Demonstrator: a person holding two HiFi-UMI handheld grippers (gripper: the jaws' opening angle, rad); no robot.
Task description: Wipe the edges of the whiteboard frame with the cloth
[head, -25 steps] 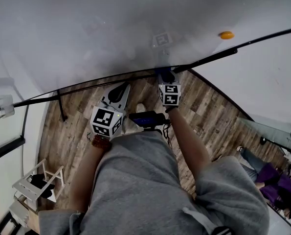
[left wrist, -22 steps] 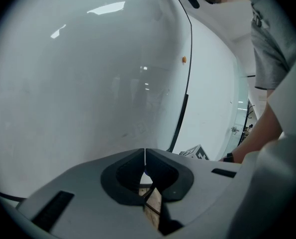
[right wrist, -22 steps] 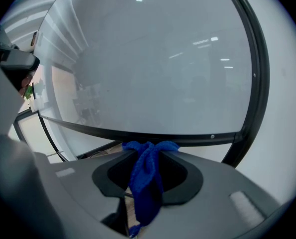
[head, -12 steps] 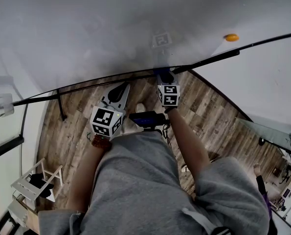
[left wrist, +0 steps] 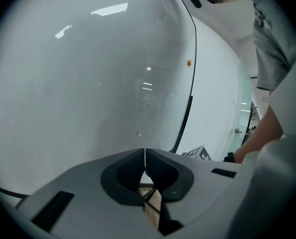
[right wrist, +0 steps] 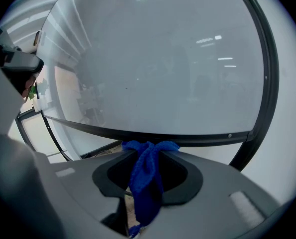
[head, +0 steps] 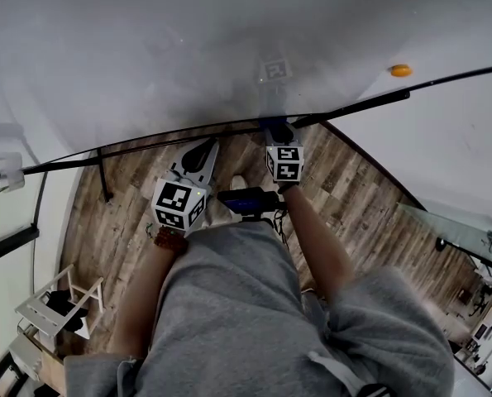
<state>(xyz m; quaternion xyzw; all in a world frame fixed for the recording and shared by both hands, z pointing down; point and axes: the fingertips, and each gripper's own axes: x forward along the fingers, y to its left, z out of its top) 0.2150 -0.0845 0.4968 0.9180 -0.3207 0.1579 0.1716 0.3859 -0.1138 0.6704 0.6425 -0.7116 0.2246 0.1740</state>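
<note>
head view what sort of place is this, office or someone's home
Most likely an office or classroom-type room, though that is a judgement: a large black-framed whiteboard fills the view, a small orange magnet sits on it, and wood-plank flooring runs underneath.

Grey clothes (head: 237, 313) (short-sleeved top), a beaded wristband (head: 171, 240), and black-and-white square-marker cubes (head: 179, 204).

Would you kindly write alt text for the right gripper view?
The right tongs grip a blue cloth, its top bunched at the whiteboard's black lower frame. The glossy white board fills the view above.
</note>
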